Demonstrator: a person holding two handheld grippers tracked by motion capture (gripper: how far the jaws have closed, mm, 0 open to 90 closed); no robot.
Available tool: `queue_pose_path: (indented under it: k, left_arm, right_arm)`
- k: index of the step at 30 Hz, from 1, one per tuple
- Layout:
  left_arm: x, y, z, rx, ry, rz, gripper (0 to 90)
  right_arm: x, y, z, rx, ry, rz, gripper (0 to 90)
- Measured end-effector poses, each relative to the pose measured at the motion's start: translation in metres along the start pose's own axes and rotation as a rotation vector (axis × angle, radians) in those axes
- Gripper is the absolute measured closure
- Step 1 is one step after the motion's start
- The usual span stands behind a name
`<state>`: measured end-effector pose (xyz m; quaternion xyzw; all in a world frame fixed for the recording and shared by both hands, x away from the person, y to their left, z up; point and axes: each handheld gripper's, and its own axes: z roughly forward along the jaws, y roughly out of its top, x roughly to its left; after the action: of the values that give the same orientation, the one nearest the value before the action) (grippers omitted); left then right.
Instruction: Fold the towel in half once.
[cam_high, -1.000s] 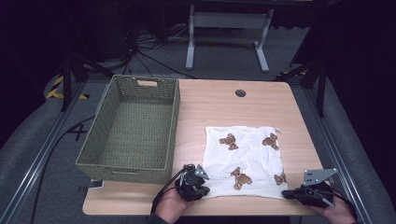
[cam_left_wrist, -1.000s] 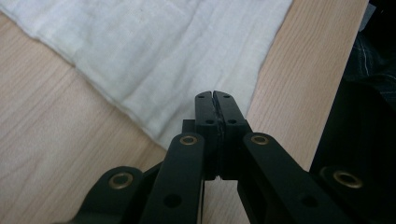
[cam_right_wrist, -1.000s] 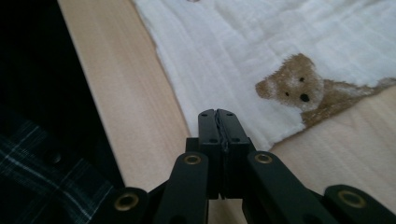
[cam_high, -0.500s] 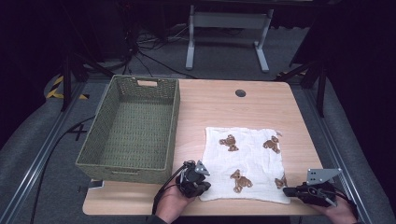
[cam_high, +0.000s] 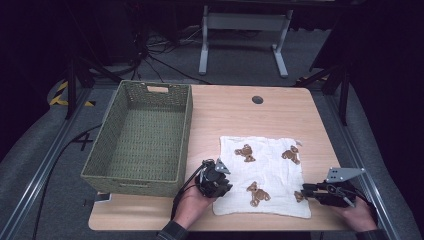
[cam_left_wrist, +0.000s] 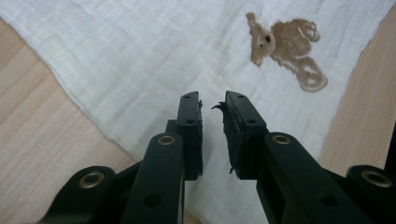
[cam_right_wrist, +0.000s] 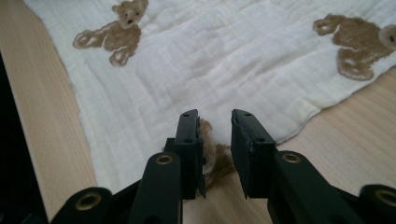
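Lying flat on the near right part of the wooden worktop, a white cloth printed with brown bears sits just right of an olive woven basket. From the high view the whole layout is plain: the left gripper sits at the cloth's near left corner and the right gripper at its near right corner, each held in a hand coming in from the near edge. That view is too small to show the fingers' gap. The left gripper view settles it: the two black fingers stand a narrow slit apart above the cloth, nothing between them, having just been opening. A bear print lies beyond. The right gripper view shows the same of its fingers: slightly spread, just opened, empty, poised over the cloth's corner where a bear print sits. Both grippers point roughly level and low over the cloth.
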<state>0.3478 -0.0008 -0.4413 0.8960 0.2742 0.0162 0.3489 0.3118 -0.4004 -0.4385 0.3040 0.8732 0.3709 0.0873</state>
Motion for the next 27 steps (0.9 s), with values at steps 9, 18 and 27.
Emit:
queue_pose_path:
  k: [9,18,27]
  left_arm:
    - [0.017,0.024,0.011,-0.026,0.071,-0.015,67.0]
    - [0.041,0.053,0.02,-0.058,0.168,-0.013,67.1]
    - [0.078,0.071,0.036,-0.055,0.256,-0.088,67.6]
  right_arm:
    - [-0.02,0.019,0.01,-0.006,-0.027,0.009,67.6]
    - [-0.048,0.042,0.019,-0.017,-0.057,0.026,67.1]
    - [-0.087,0.064,0.029,-0.012,-0.107,0.049,66.1]
